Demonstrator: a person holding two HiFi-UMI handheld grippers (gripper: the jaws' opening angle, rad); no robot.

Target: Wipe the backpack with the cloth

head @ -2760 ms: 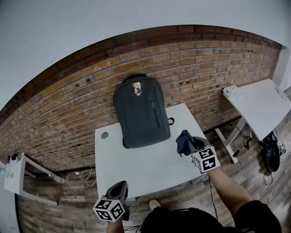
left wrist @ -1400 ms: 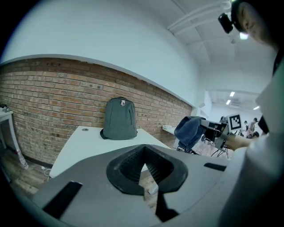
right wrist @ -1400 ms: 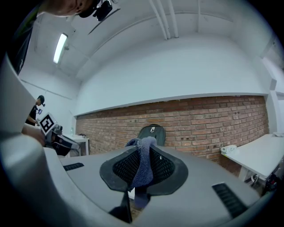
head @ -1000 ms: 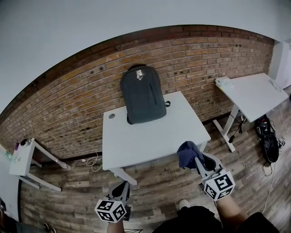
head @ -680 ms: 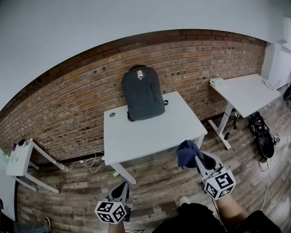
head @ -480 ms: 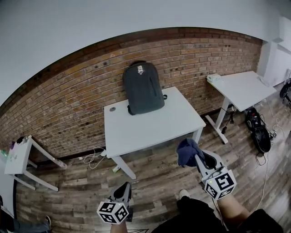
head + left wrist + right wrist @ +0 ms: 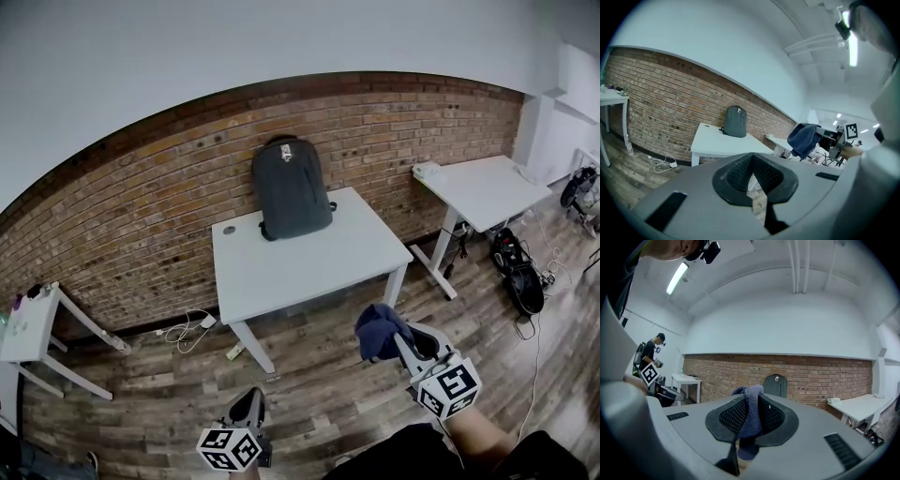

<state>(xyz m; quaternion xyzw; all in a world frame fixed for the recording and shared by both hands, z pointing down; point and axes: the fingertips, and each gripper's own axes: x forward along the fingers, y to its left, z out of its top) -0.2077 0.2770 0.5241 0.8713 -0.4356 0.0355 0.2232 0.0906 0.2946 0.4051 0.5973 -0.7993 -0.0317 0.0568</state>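
Looking at a white desk [image 7: 309, 272] mid-room on a wood-plank floor [image 7: 309, 384]. Its far edge runs along a brick wall [image 7: 141, 187], with plain grey wall above that. A second desk [image 7: 478, 187] sits to the right along the same wall, and a small table [image 7: 23, 328] is at the far left. Loose cables [image 7: 183, 325] lie on the floor by the main desk's left leg. A dark bag [image 7: 518, 277] lies on the floor under the second desk.

The backpack [image 7: 291, 187] is dark grey. It stands upright at the far edge of the desk, leaning on the brick, slightly left of centre. The rest of the desktop is bare as far as I can see.

Both tongs are on my near side, over the floor and well apart from the desk and backpack.

The right tongs [image 7: 392, 339] are clenched on the cloth [image 7: 375, 330], which is dark blue. It is bunched between the pads and spills out past the tips toward the desk. In the right gripper view the backpack lines up straight beyond the cloth.

The left tongs [image 7: 251, 401] are low and near, left of the right pair. They're closed with nothing between the pads. In the left gripper view the backpack sits ahead and slightly left, and the cloth hangs off to the right.
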